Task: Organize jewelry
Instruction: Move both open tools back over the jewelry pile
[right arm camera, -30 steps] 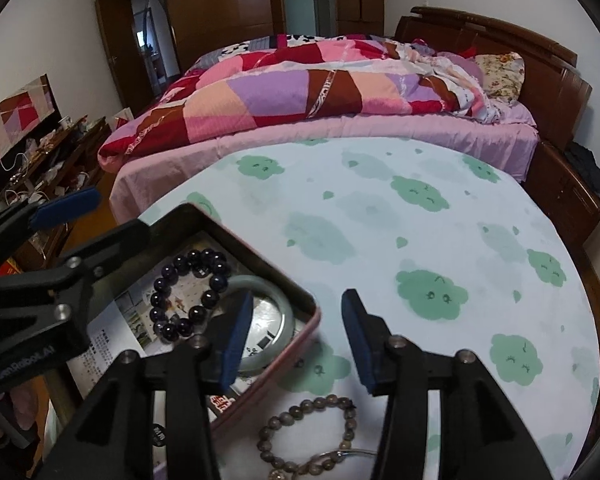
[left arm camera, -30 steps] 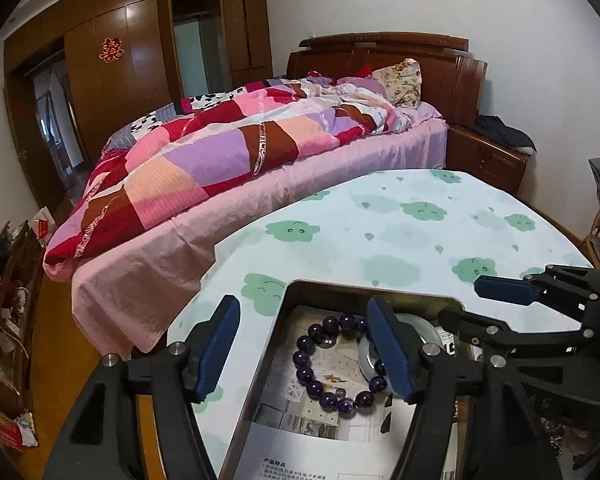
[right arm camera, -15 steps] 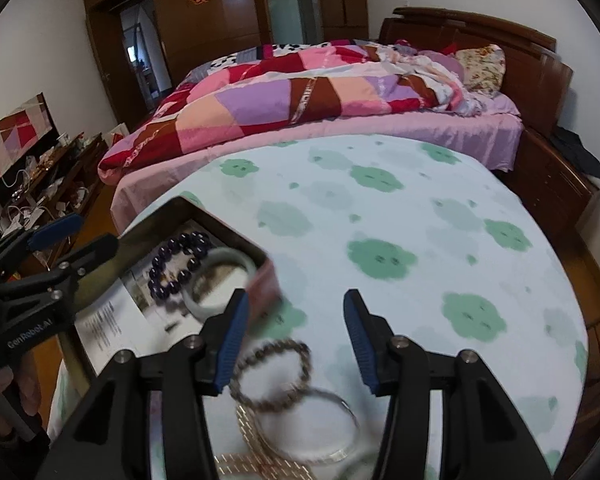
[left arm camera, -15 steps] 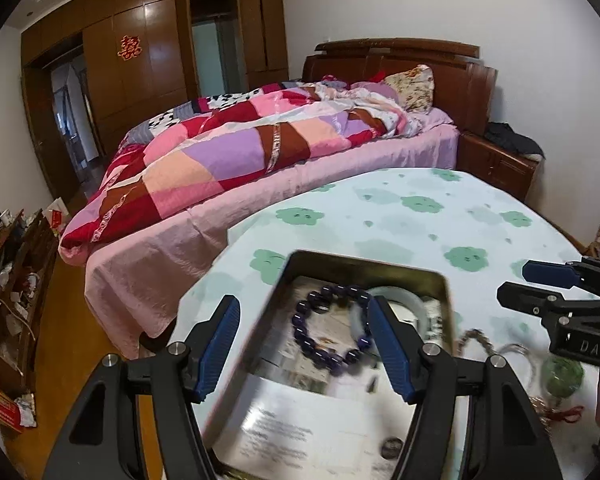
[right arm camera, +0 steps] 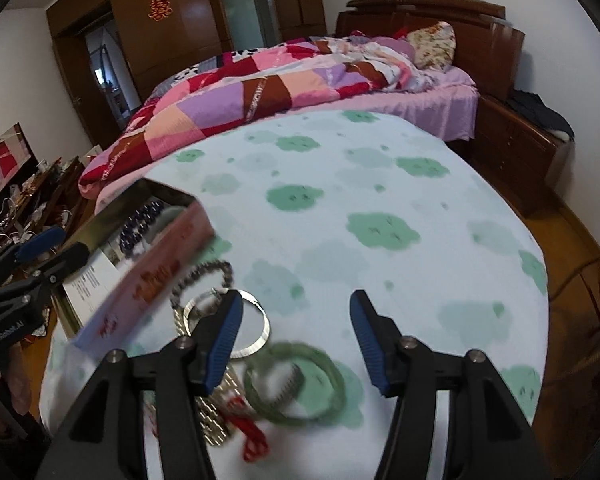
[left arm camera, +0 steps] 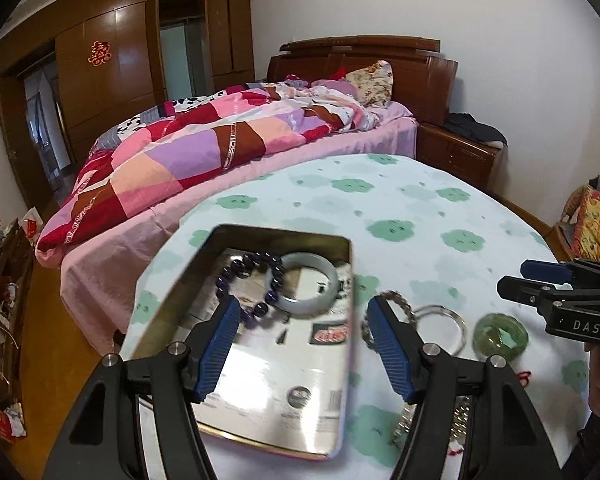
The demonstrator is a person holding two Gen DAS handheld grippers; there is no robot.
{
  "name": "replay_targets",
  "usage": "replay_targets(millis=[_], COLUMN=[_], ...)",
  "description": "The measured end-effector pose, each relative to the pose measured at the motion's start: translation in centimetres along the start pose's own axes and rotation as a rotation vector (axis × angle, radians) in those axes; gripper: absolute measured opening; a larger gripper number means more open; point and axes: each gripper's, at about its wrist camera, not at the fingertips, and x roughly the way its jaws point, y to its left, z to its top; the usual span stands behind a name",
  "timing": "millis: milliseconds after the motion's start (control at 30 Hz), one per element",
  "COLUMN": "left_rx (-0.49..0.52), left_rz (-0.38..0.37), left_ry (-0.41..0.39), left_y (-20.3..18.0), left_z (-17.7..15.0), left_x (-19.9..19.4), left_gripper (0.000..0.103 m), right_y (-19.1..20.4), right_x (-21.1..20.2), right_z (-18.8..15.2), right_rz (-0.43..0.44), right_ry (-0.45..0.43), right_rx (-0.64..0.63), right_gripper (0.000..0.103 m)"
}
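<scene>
L gripper [left arm camera: 300, 344] over metal tin [left arm camera: 342, 344] on cloud-print tablecloth [left arm camera: 420, 208], jaws wide apart, nothing clamped. Inside tin: purple bead bracelet [left arm camera: 236, 276] w/ pale jade bangle [left arm camera: 309, 284] overlapping it. R gripper [right arm camera: 296, 336] jaws opening, empty, above green bangle [right arm camera: 332, 376], silver ring [right arm camera: 256, 328] & brown bead bracelet [right arm camera: 208, 272] lying just beside tin.

The green bangle [right arm camera: 296, 384] and red cord [right arm camera: 254, 438] smear with motion blur. The left gripper's finger [left arm camera: 388, 344] covers part of the beaded bracelet [left arm camera: 396, 300]. The tin's [right arm camera: 152, 276] printed lettering stays unreadable.
</scene>
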Motion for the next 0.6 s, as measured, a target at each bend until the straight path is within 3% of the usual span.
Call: replay_targets(millis=[267,467,600], left_rx=[0.019,0.020,0.027], left_rz=[-0.023,-0.033,-0.043], left_ry=[0.029,0.044,0.040], left_y=[-1.8,-2.4,-2.8], left_z=[-1.6,-2.2,-2.3], left_x=[-0.2,0.0,-0.2], left_gripper=[0.067,0.067,0.067], right_y=[-1.9,-2.2,-2.0], right_x=[0.1,0.4,1.1], right_z=[-3.6,-4.7,-4.8], right_rz=[-0.034,-0.034,-0.055], right_ry=[0.054,0.079,0.095], right_rx=[0.026,0.023,0.002], right_gripper=[0.059,0.047,0.044])
